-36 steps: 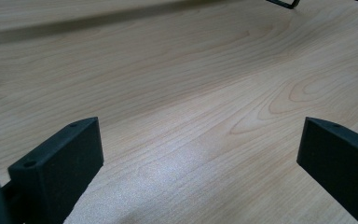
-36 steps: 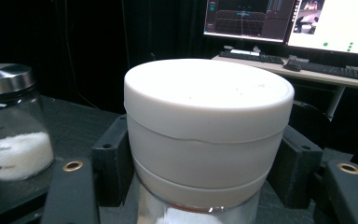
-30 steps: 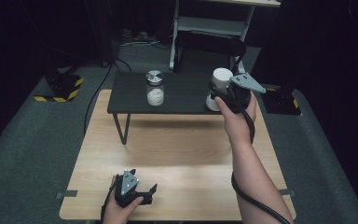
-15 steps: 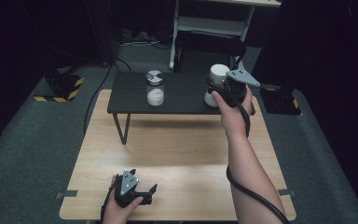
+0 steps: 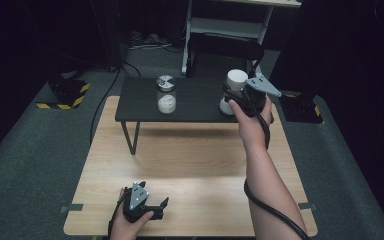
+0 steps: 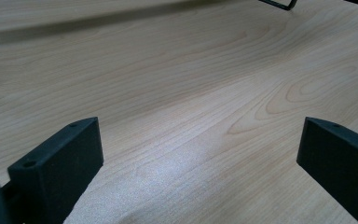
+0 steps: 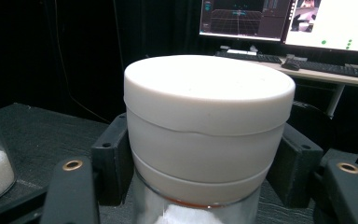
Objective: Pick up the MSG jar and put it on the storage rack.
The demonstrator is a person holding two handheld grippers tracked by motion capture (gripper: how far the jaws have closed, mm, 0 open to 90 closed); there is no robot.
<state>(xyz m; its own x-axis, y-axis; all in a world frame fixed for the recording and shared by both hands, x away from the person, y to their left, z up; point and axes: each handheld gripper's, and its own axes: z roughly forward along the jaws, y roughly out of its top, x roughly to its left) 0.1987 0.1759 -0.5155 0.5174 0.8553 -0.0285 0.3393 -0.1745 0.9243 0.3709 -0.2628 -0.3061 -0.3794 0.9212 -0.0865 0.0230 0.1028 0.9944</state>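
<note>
A clear jar with a wide white lid [image 7: 209, 116] and white grains inside stands at the right end of the small black table [image 5: 195, 107]. My right gripper [image 7: 203, 161] is shut on it just below the lid, one jaw on each side. From above, that jar [image 5: 235, 80] sits in front of my right gripper [image 5: 236, 96]. A second glass jar [image 5: 166, 96], with a silver lid and white grains, stands at the middle left of the black table. My left gripper [image 5: 152, 200] rests on the wooden table [image 5: 195, 165] near its front edge, with its jaws wide open [image 6: 198, 154] and nothing between them.
The black table stands on thin legs on the far part of the wooden table. Behind it are a white shelf frame [image 5: 227, 20] and a dark chair. A desk with monitors [image 7: 284, 21] and a keyboard lies beyond. Hazard tape [image 5: 62, 102] marks the floor at the left.
My right gripper has moved slightly left and farther back with the white-lidded jar between its jaws. The left gripper and the silver-lidded jar have stayed where they were.
</note>
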